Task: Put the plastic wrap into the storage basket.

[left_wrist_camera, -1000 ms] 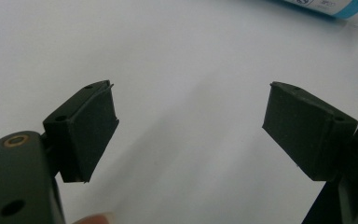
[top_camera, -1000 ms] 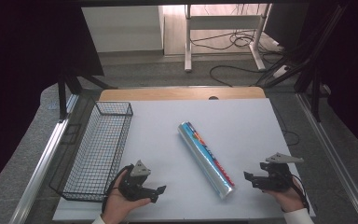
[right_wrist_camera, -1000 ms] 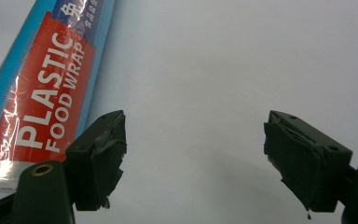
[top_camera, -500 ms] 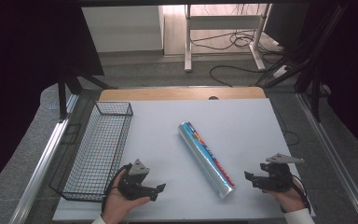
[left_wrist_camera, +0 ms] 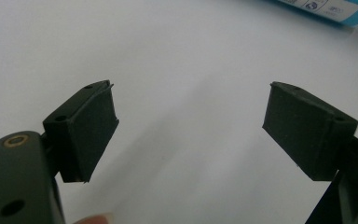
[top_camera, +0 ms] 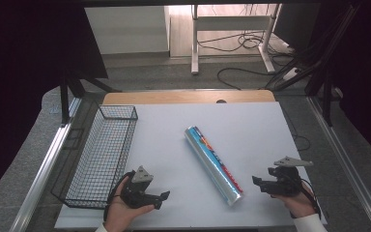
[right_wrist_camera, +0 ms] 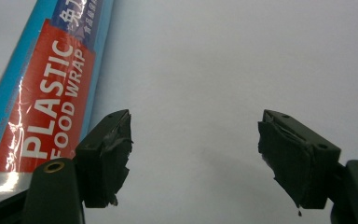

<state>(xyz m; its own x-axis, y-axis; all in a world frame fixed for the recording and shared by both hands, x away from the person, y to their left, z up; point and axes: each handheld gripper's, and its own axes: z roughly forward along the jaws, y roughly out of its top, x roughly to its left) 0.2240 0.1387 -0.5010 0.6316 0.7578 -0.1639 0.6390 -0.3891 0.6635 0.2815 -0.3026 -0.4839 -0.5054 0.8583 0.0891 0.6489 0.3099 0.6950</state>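
I hold my left gripper and right gripper low over the white table, both jaws spread wide and empty, with the plastic wrap roll lying diagonally between them, beside the wire basket.

Basket left of wrap box.

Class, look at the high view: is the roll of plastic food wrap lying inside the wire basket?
No, the roll of plastic food wrap lies on the white table, to the right of the wire basket.
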